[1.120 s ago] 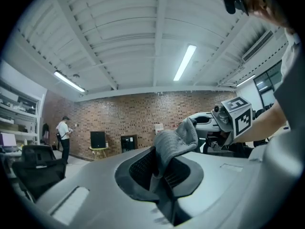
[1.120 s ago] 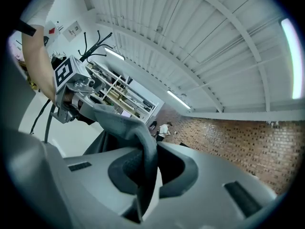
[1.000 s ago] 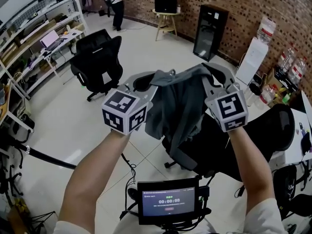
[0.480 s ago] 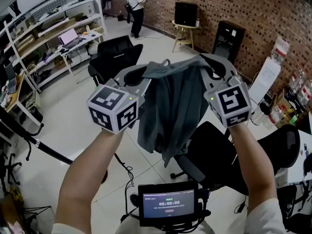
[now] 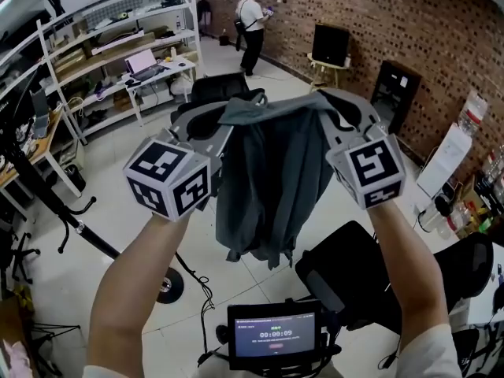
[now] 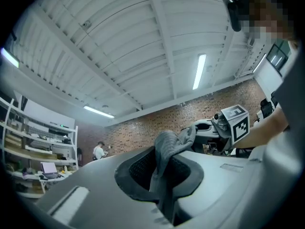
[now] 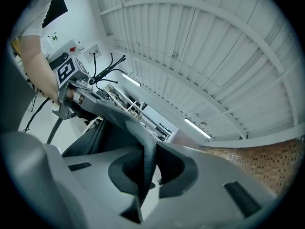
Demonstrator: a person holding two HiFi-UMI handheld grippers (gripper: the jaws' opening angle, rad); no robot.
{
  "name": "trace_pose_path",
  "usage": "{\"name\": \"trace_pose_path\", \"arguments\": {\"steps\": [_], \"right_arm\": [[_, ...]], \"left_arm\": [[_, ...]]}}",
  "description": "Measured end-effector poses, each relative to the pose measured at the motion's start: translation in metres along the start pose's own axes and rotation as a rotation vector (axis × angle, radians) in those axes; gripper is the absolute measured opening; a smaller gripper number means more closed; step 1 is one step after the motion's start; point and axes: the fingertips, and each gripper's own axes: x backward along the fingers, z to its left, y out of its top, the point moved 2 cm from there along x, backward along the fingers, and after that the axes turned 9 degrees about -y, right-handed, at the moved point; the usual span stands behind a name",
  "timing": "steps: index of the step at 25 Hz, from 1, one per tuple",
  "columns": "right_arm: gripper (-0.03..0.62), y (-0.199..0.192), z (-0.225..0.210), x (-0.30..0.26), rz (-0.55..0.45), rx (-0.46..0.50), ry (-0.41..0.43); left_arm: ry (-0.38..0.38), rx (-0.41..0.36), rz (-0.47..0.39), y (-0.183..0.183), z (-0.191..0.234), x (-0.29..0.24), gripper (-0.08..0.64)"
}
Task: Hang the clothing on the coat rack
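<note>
The left gripper has its jaws pressed together on a bunched fold of the grey garment, pinching one upper corner. From there the cloth's top edge runs nearly level across to the right gripper, whose jaws are likewise clamped tight on the other upper corner. The garment is held up in the air in front of the person, well clear of the floor. It is a plain, dark grey, soft fabric. It hangs below the two grips in long vertical folds and narrows to an uneven lower hem.

At the far left stands a white shelving rack loaded with boxes and gear, with an open laptop on a desk beside it. A black pole slants across the white tiled floor toward a round base. At the back a person stands near the brick wall. One black office chair shows just behind the garment's top. Another black chair sits below and right of the hem. A small screen is mounted at the bottom centre. A tall black cabinet stands against the bricks at right.
</note>
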Motion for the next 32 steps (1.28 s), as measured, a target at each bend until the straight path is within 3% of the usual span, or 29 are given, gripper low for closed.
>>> {"name": "trace_pose_path", "arguments": {"steps": [19, 32], "right_arm": [[0.018, 0.098, 0.140, -0.074, -0.175, -0.075, 0.169], [0.018, 0.149, 0.222, -0.090, -0.278, -0.133, 0.294]], "left_arm": [[0.189, -0.046, -0.004, 0.023, 0.084, 0.156, 0.014], [0.296, -0.038, 0.008, 0.023, 0.099, 0.237, 0.014]]}}
